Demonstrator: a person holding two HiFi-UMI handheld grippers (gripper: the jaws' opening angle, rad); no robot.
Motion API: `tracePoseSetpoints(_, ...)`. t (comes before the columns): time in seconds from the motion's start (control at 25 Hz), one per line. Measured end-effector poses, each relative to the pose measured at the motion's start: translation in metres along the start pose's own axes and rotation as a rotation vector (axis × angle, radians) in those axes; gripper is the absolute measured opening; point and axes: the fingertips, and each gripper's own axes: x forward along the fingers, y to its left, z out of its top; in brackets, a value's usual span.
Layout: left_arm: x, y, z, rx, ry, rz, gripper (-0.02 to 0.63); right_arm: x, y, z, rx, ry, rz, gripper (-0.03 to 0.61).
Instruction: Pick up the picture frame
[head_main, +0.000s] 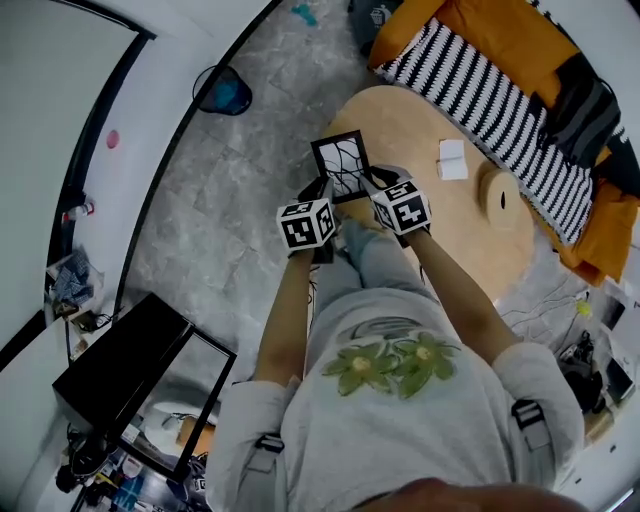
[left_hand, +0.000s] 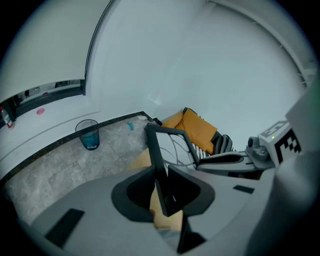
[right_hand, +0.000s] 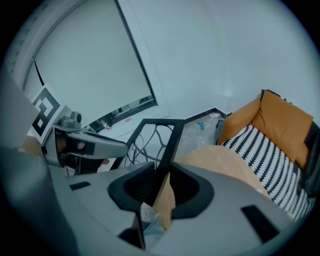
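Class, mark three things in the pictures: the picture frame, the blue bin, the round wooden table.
picture frame (head_main: 338, 163): head view, on the patterned picture inside its black border.
blue bin (left_hand: 90, 136): left gripper view, on its side wall.
round wooden table (head_main: 462, 222): head view, on bare tabletop.

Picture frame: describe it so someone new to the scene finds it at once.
Find the round wooden table beside the striped blanket. At its near edge, the left gripper and right gripper clamp the picture frame by its two sides. It is the only black-bordered square, with dark curving lines on white, unlike the plain white box.
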Motion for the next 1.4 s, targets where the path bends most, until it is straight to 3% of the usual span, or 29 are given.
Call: tracePoseSetpoints(1.4, -0.072, -0.042, 0.001, 0.024, -0.041, -0.041, 0.094, -0.071, 0.034, 0.009, -0.061, -0.027, 0.028, 0.104)
